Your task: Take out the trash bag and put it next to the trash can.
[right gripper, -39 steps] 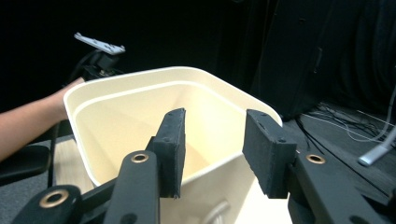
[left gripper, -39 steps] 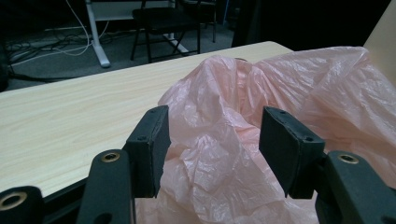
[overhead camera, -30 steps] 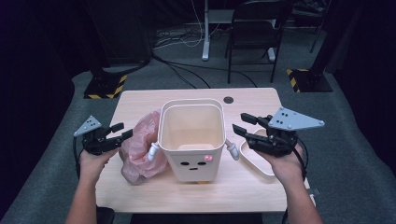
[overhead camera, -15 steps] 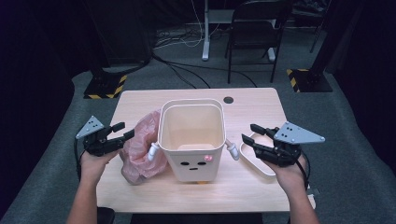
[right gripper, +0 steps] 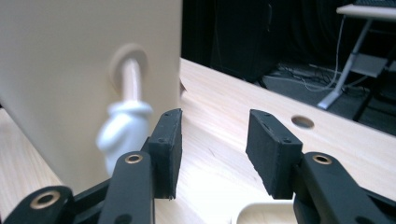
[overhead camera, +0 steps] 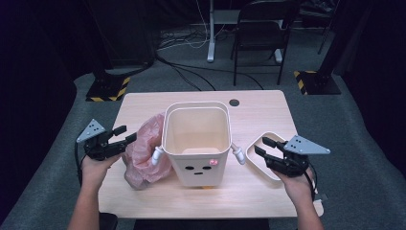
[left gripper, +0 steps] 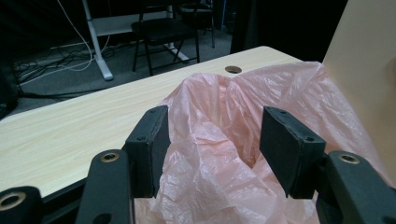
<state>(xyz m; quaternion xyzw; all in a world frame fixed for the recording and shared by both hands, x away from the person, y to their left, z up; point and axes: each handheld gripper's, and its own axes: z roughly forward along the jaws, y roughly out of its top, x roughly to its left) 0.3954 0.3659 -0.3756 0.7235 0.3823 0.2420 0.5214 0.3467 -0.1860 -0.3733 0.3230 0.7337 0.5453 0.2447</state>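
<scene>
Left gripper (overhead camera: 123,134) jaws spread wide, nothing between the pads but air, with the crumpled pink plastic bag (left gripper: 243,154) bulging up just beyond them, perhaps brushing the inner faces, hard to tell from the left gripper view. Right gripper (overhead camera: 265,146) jaws likewise spread and empty, hovering over the shallow cream oval dish (overhead camera: 256,160), aimed toward the small white peg-shaped arm (right gripper: 125,126) sticking out of the bin's side. Between both grippers, upright at the middle of the light wooden table (overhead camera: 268,108): a tall cream plastic bin with a printed face (overhead camera: 196,143), open-topped, the pink bag slumped against its left wall.
</scene>
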